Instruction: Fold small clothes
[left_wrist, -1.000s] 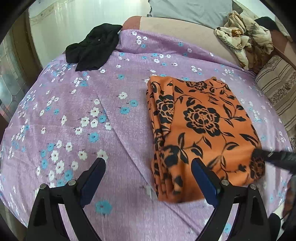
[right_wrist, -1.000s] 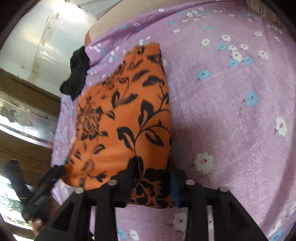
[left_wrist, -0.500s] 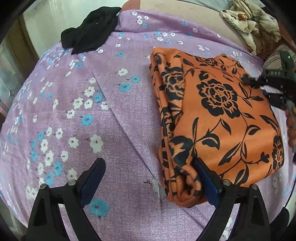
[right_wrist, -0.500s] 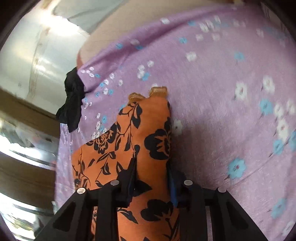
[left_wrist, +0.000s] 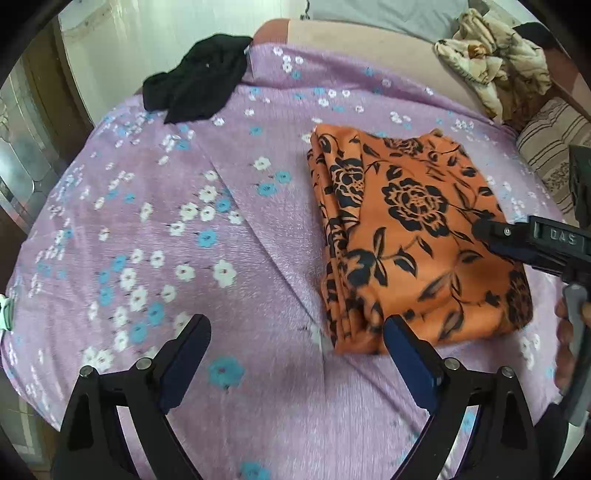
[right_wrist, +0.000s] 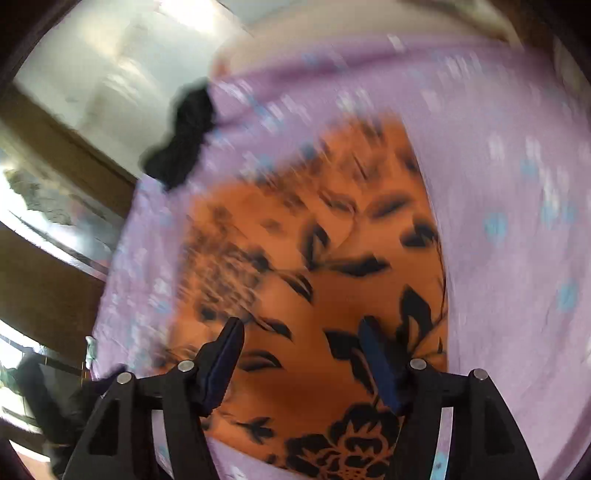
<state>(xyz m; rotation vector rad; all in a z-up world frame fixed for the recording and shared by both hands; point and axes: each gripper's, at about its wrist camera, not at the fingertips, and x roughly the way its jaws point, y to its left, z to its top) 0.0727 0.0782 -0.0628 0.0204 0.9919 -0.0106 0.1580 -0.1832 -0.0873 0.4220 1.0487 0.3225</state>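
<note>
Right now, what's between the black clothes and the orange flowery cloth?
Just bare bedsheet: purple with little white and blue flowers. The left wrist view shows nothing else lying between the black clothes and the folded orange cloth.

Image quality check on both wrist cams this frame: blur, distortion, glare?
Left wrist: sharp; fisheye bows the purple bedsheet; orange floral garment crisp, lighting even. Right wrist: heavy motion blur smears the same garment and the black clothing; only the right gripper, jaws opening, stays sharp; bright glare upper left.
</note>
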